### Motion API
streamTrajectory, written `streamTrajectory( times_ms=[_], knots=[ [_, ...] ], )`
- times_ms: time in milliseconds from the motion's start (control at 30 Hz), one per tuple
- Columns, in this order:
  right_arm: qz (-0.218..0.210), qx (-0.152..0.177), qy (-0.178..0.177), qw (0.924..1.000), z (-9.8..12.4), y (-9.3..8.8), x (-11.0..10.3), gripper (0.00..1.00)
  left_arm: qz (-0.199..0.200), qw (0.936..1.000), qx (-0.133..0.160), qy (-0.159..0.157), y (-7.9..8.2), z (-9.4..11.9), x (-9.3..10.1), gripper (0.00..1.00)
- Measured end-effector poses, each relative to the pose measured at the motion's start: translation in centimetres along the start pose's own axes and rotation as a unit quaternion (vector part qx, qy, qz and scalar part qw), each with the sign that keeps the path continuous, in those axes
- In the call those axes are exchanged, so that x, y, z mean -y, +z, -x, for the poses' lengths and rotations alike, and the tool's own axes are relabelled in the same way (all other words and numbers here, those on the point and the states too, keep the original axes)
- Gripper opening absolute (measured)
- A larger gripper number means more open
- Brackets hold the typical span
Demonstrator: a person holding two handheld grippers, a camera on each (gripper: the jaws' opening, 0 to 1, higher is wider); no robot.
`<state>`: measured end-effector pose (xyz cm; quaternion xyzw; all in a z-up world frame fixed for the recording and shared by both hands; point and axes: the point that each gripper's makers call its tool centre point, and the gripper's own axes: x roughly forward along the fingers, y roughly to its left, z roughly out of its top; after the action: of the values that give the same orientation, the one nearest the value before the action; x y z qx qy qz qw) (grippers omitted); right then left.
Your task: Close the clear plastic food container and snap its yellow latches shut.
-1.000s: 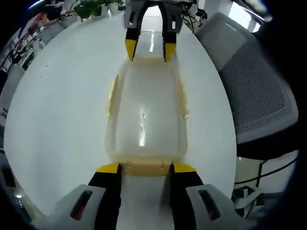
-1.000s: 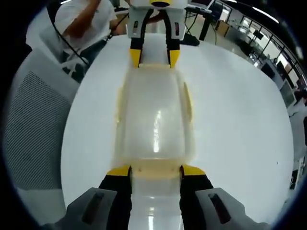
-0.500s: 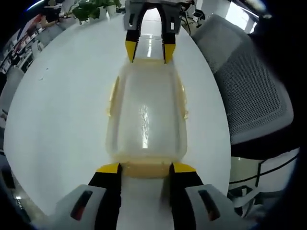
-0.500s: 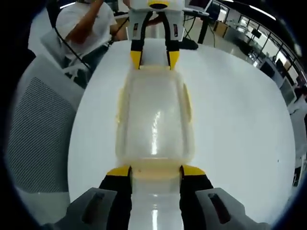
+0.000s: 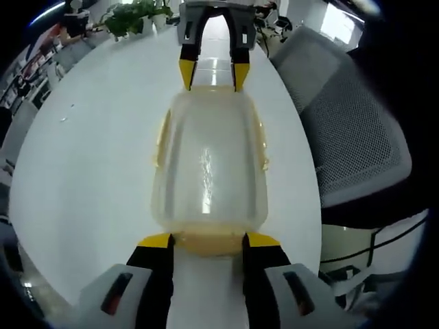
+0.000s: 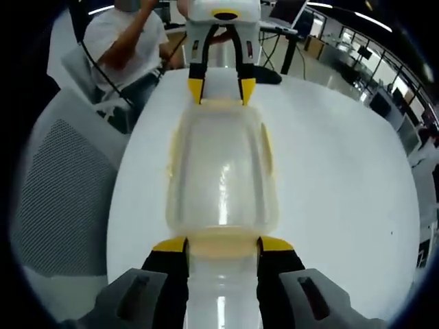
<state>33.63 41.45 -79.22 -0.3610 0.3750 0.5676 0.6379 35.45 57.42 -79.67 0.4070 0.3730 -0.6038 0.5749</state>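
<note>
left gripper view: the clear rectangular plastic food container (image 5: pixel 209 168), lid on, lies lengthwise on the round white table (image 5: pixel 89 157). the left gripper (image 5: pixel 208 240) has its yellow-tipped jaws spread, flanking the near pale yellow end latch (image 5: pixel 208 243); whether they touch it cannot be told. a grey mesh office chair (image 5: pixel 353 130) stands beside the table. right gripper view: the right gripper (image 6: pixel 222 245) likewise stands parted at the opposite end of the container.
</note>
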Motion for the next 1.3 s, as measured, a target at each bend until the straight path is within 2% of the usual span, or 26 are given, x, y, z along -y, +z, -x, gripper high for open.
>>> streamTrajectory(
  times_ms=[400,833,1300],
  knots=[
    [0.002,0.001,-0.002,1.0000,1.0,0.6,-0.2,0.37,0.000,1.0000,0.000,0.000,0.4,1.0,0.3,0.38],
    [-0.001,-0.001,-0.002,1.0000,1.7,0.5,-0.3,0.37,0.002,1.0000,-0.003,-0.006,1.0,1.4,0.3,0.38],
    [-0.002,0.011,-0.006,0.9999,2.7,1.3,0.0,0.37,0.006,1.0000,-0.003,-0.004,1.2,2.4,0.0,0.38]
  ],
)
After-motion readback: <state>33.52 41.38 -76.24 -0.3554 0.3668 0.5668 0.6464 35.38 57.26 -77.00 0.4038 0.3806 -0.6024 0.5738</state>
